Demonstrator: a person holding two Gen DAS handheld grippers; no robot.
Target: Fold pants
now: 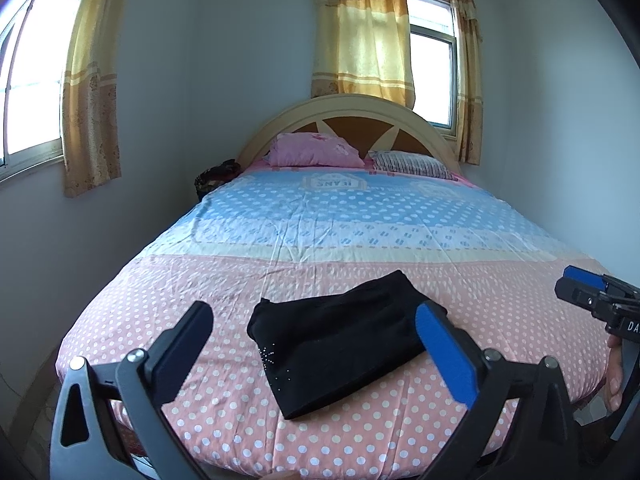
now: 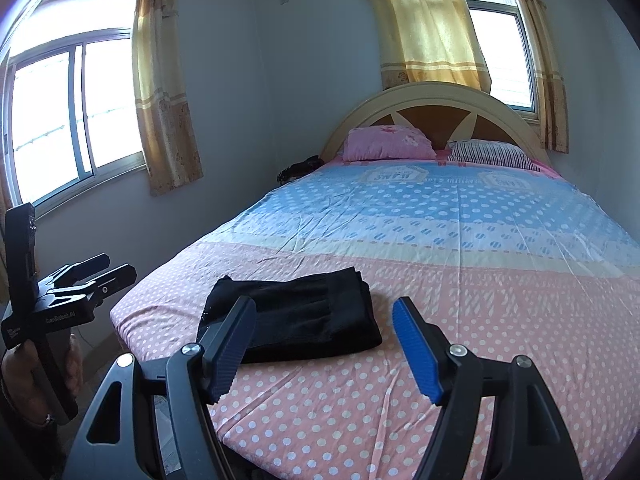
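Left wrist view: 1 left gripper [image 1: 316, 344] at bottom, jaws spread wide, holding nothing. 1 black pants [image 1: 336, 340] bundle, folded into a compact rectangle, lower centre on the polka-dot bed [image 1: 500, 280], small stud detail at its near-left corner. 2 pillows up top: pink pillow [image 1: 312, 151], striped pillow [image 1: 412, 164]. Right gripper [image 2: 326, 344] likewise spread, empty.

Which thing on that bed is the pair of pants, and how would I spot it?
Start at the bed and follow the pink polka-dot end nearest the cameras. The pants lie there, folded into a flat black bundle. They are the only dark item, far from the pink pillow by the headboard.
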